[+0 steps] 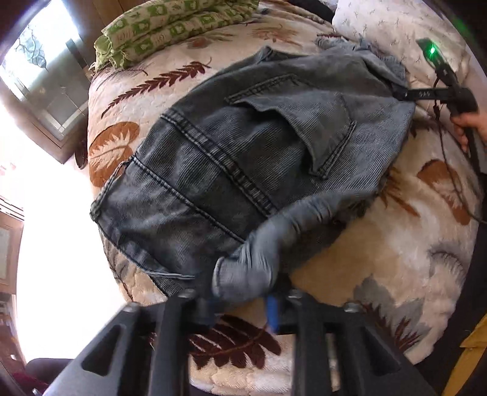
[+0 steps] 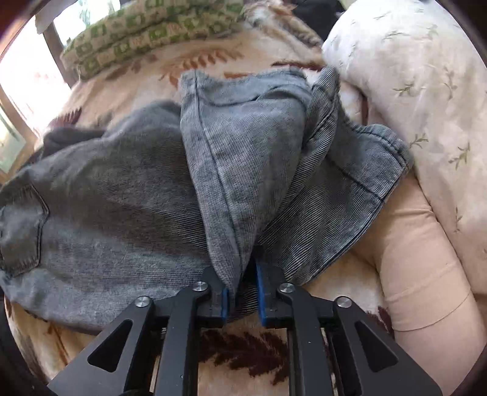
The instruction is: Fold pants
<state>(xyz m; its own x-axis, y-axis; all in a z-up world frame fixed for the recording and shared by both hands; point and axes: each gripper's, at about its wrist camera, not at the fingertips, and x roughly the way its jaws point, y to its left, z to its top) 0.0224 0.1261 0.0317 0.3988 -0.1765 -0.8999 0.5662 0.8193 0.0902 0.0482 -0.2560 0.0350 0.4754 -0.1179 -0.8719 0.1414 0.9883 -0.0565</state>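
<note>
Two grippers pinch jeans mid-fold

Both tools grip grey jeans point(image 1: 243, 146) lying on a leaf-print bed point(image 1: 411, 249): left gripper point(image 1: 240, 307) clenched on a rolled fold, right gripper point(image 2: 242, 300) clamping a leg edge. Even, level pulls should keep the fold square.

I'm looking at a bed with a cream quilt point(image 1: 380, 259) covered in rust and maroon leaf prints. At 11 o'clock there's a folded green-and-cream checked blanket point(image 1: 170, 27), and at 1 o'clock a white pillow point(image 2: 411, 76) with little sprigs. A wood-framed window point(image 1: 36, 79) sits at 10 o'clock, and daylight totally blows out 9 o'clock.
</note>
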